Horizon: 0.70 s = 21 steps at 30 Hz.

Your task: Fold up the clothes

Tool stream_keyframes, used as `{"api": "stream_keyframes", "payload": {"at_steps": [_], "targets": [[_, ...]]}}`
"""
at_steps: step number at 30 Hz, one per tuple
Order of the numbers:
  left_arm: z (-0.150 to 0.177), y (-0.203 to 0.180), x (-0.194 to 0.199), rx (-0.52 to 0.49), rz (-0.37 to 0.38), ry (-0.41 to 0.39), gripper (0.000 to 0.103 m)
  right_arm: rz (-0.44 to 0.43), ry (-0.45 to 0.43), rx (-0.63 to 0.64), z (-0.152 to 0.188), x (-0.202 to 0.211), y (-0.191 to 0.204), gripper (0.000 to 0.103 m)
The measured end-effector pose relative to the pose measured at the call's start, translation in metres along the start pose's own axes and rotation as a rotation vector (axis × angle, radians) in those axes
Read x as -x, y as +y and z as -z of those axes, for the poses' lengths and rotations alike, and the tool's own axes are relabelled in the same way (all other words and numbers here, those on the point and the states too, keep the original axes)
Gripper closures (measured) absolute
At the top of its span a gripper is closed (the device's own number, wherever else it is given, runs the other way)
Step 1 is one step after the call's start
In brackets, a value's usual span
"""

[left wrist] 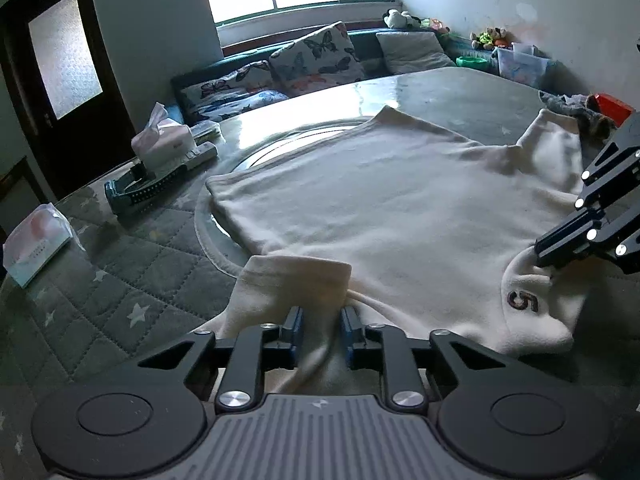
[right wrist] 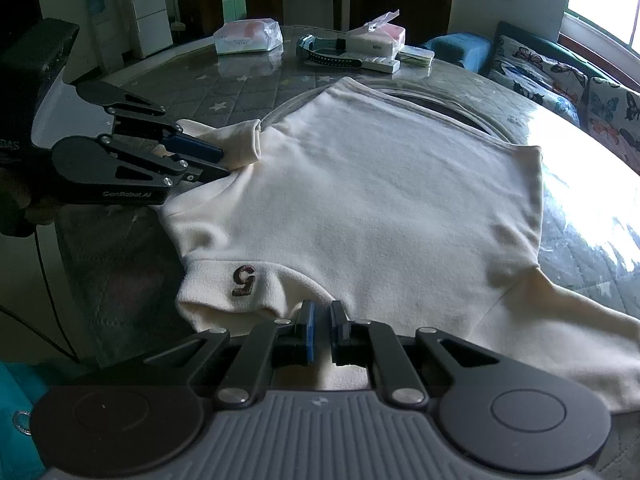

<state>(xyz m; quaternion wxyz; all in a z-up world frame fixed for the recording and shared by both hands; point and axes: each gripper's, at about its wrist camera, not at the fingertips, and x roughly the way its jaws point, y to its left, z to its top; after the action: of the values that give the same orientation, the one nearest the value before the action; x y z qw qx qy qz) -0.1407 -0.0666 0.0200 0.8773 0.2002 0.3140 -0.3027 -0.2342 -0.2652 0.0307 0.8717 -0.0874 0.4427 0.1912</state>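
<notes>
Both angle down at the cream sweater (left wrist: 380, 200) — left hand-held gripper (left wrist: 322, 330) slightly spread around a sleeve, right hand-held gripper (right wrist: 322, 326) pinching cloth.

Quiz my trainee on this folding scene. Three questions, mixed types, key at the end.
1. Which figure is stitched on the collar of the white sweater? A) 5 B) 8 C) 2
2. True or false: the tissue pack lies on the table, clear of the sweater.
3. Which gripper has the turned-in sleeve between its fingers?

Key: 1 A. 2 True. 3 The left gripper.
</notes>
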Motion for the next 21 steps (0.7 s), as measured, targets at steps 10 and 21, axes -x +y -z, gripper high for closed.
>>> {"api": "stream_keyframes", "payload": {"at_steps": [10,21], "targets": [[-0.001,0.033,0.023,0.17,-0.033,-0.06,0.1,0.006,-0.001,-0.001,0.0,-0.001,0.001,0.095],[0.039,0.106,0.086,0.451,-0.238,-0.135,0.1,0.015,0.003,0.003,0.0,0.0,0.003,0.095]]}}
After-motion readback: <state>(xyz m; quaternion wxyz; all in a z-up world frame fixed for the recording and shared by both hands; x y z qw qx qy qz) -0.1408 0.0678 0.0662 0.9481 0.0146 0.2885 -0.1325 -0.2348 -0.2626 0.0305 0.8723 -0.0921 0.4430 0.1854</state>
